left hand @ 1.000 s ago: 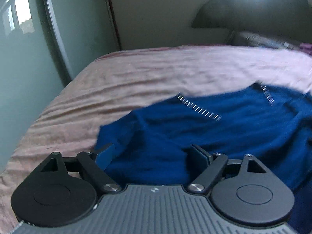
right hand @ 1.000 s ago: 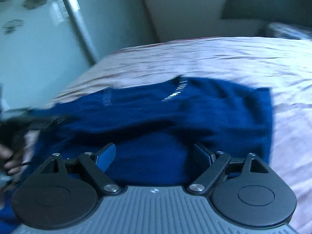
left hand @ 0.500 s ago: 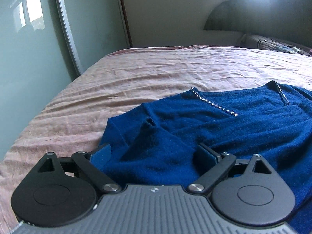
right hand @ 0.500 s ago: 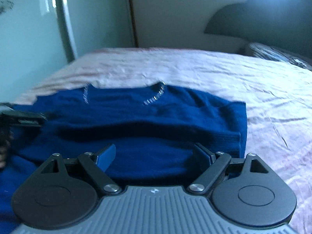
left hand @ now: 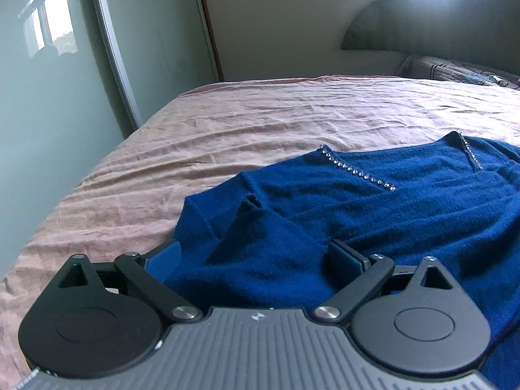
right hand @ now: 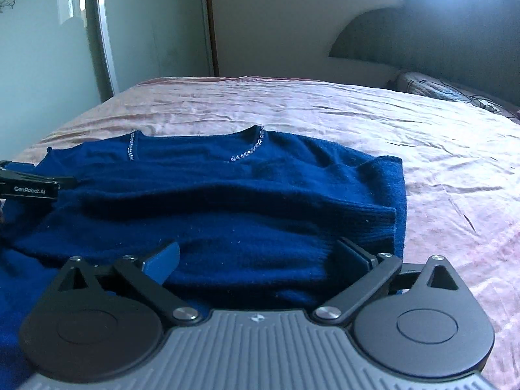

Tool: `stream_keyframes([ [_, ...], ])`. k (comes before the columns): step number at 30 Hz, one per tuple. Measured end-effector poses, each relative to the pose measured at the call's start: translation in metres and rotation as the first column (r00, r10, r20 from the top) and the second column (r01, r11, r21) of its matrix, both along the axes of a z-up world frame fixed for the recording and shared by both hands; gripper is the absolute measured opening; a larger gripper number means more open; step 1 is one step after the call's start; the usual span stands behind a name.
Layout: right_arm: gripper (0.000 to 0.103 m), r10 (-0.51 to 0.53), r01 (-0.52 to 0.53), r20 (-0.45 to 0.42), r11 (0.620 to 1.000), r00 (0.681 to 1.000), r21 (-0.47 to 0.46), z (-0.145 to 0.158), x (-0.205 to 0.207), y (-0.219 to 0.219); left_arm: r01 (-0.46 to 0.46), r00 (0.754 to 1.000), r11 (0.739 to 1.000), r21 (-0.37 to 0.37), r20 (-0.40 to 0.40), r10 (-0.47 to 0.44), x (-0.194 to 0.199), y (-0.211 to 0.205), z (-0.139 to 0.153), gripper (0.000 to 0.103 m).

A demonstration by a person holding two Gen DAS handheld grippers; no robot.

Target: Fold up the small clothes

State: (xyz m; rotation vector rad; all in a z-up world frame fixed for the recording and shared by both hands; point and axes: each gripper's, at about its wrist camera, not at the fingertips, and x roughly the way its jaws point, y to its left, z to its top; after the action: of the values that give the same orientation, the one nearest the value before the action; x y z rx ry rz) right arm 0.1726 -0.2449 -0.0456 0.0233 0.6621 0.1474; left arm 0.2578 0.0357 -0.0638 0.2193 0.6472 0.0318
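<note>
Sweater point(right hand: 227, 201), dark blue knit with a line of small rhinestones point(right hand: 250, 151) along its neckline, lies spread on the pink bedsheet point(right hand: 373, 123) of a bed, directly ahead of and beneath both grippers. In the right wrist view its long axis runs across the picture from left to right, the neckline sits on the far edge and points away toward the wall, and the near part is doubled over in a fold that runs the same way. The ribbed edge at its right end lies just beyond the right gripper's outer finger.

The right gripper point(right hand: 258, 256) hangs low over the near fold; its jaws are opening and stand wide, with knit lying between the blue pads point(right hand: 164, 260) but not pinched by them. The left gripper point(left hand: 253, 256) is at the sweater's left end, where a sleeve or corner is bunched up into a small peak point(left hand: 252, 200). Its jaws are opening too, wide apart, with cloth lying loose between them and no pad pressing on it. That gripper also shows at the left edge of the right wrist view point(right hand: 29, 185), resting at the sweater's far left side.

A quilted pillow point(right hand: 435, 89) lies well apart at the head of the bed
</note>
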Motion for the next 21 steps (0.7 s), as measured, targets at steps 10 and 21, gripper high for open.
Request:
stream_keyframes([
  [10, 0.103, -0.001, 0.001, 0.009, 1.0, 1.0, -0.008, -0.002, -0.002, 0.002, -0.016, 1.0, 1.0, -0.02, -0.017, 0.016, -0.026, 0.007, 0.005, 0.1],
  [21, 0.103, -0.003, 0.003, 0.012, 1.0, 1.0, -0.003, -0.002, -0.002, 0.002, -0.027, 1.0, 0.998, -0.057, -0.013, 0.027, -0.036, 0.014, -0.002, 0.103],
])
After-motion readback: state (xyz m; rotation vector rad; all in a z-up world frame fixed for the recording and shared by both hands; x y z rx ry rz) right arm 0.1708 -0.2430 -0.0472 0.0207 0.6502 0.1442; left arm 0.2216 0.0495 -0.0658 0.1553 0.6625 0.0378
